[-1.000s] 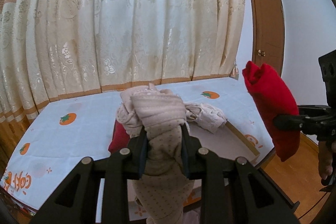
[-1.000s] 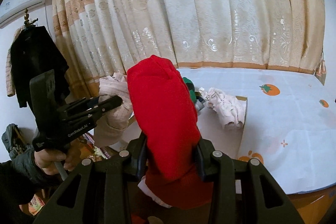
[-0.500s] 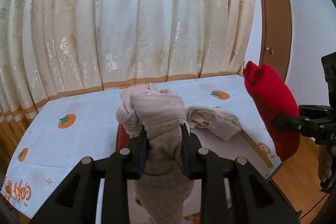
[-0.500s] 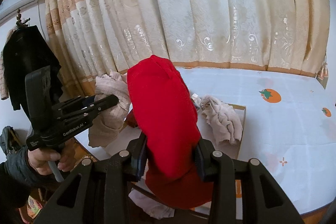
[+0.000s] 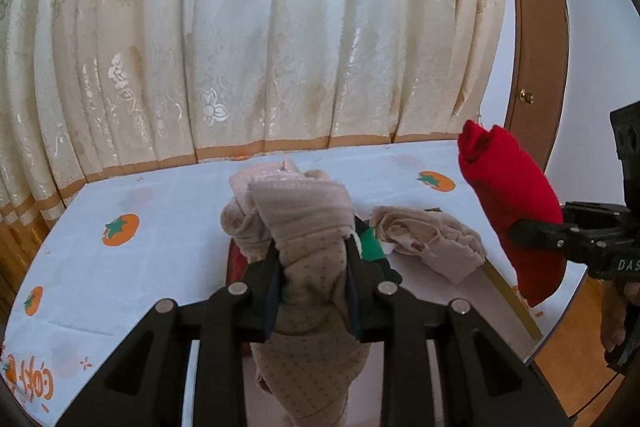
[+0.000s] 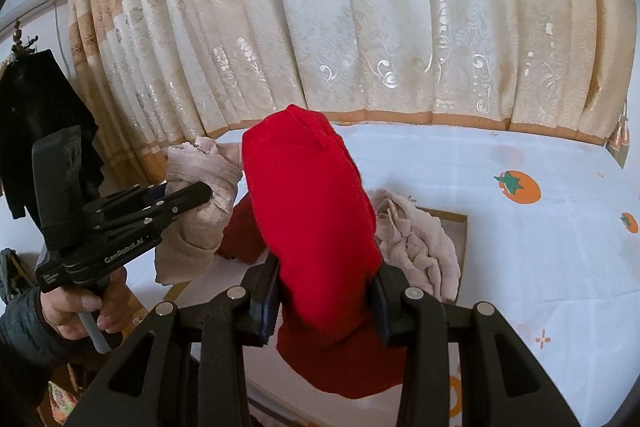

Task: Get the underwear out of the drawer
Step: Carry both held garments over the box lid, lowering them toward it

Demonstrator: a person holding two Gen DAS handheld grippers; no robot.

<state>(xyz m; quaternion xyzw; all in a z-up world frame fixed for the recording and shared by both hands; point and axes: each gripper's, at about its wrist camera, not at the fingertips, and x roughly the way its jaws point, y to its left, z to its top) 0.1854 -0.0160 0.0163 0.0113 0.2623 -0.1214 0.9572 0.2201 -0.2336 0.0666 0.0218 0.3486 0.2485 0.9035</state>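
Left gripper (image 5: 312,287): clamped on beige dotted underwear (image 5: 308,307), held above the drawer (image 6: 460,231). Right gripper (image 6: 324,295): clamped on red underwear (image 6: 312,211), also raised. One crumpled beige garment (image 5: 432,239) lay in the drawer, beside a green item (image 5: 370,247). Persimmon-print sheet (image 5: 160,251) and cream curtain (image 5: 260,47) stood behind.

Both grippers matte black plastic, 2 fingers each, truss-style cutouts. Left gripper (image 6: 188,197): white "GenRobot.AI" lettering, grey handle, bare hand (image 6: 80,311), dark sleeve cuff. Right gripper (image 6: 326,285): 4 silver round fasteners on finger links, blue-edged pads (image 6: 272,291).
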